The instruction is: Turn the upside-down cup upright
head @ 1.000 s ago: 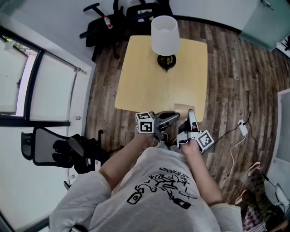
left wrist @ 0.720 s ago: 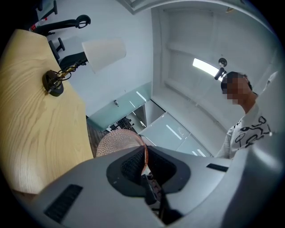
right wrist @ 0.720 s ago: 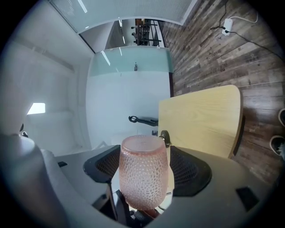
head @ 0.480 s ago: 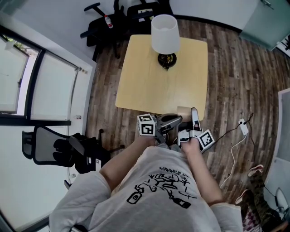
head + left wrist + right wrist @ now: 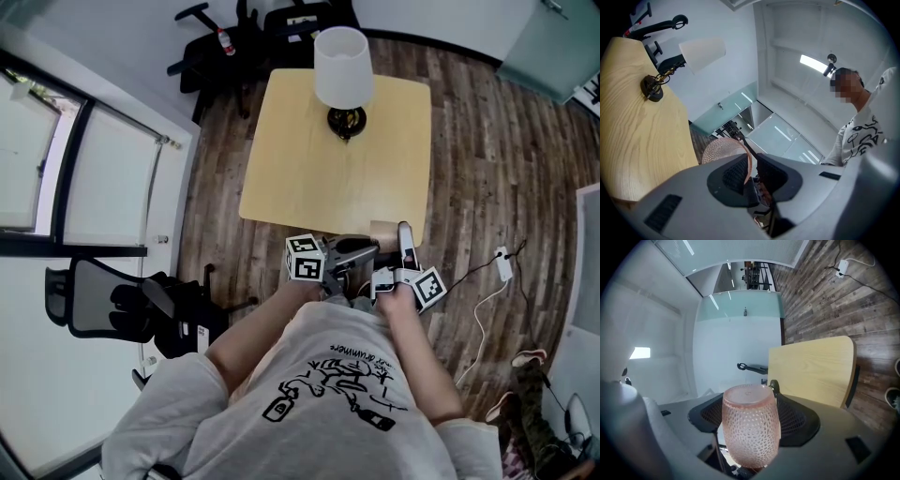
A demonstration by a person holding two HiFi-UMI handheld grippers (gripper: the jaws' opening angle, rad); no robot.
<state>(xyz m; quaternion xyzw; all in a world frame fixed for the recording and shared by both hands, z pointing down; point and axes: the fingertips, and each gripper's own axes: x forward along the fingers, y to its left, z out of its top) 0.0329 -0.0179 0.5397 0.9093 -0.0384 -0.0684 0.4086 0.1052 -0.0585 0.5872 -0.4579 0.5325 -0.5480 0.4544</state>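
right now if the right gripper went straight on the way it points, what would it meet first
Likely the white-shaded table lamp's round black base, across the pale wooden table. The right gripper, shut on the pink dimpled glass cup, aims at it; height is unclear.

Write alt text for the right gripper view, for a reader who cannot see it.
A pink dimpled glass cup sits clamped between the two dark jaws of the right gripper, filling the lower middle of the frame. Beyond it lie a light wooden table, a dark plank floor and a white wall.
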